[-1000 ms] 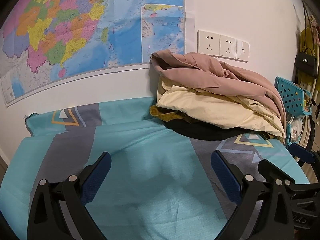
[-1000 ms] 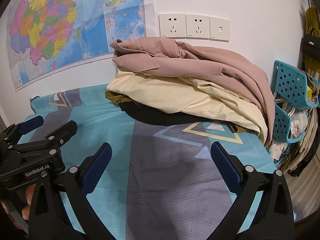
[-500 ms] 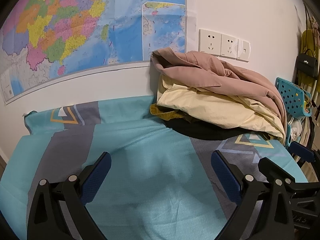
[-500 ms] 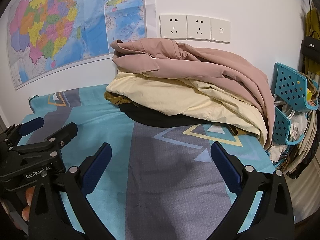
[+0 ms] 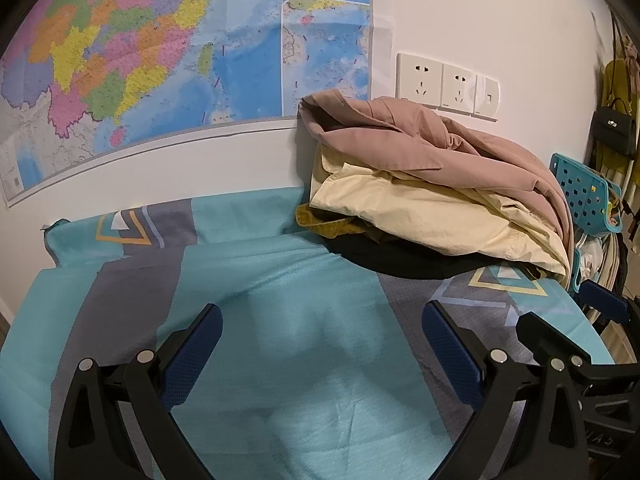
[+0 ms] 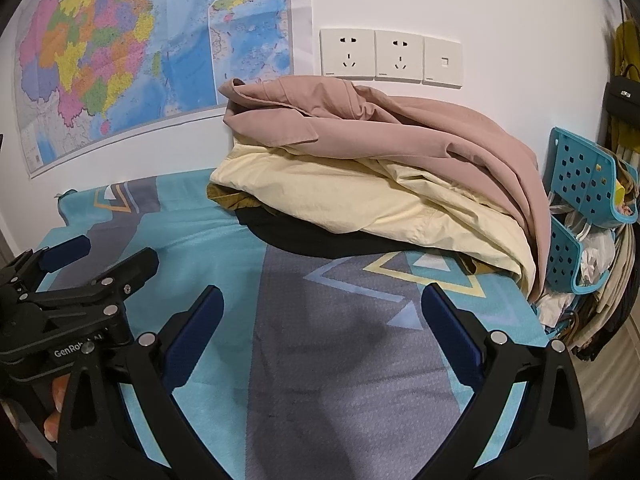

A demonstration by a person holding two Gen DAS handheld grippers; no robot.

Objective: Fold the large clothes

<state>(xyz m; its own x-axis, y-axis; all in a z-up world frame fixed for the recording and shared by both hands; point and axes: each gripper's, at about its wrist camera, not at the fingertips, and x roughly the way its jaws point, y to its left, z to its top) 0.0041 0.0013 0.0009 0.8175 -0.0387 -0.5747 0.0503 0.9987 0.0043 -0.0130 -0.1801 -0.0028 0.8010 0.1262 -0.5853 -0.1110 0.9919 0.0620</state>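
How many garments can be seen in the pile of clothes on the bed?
4 show: a pink garment on top, a cream garment under it, a mustard garment peeking out at the left, and a black garment at the bottom. More may be hidden inside.

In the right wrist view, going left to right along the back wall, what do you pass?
Wall map → wall sockets → black handbag; below them, the pink garment tops the clothes pile.
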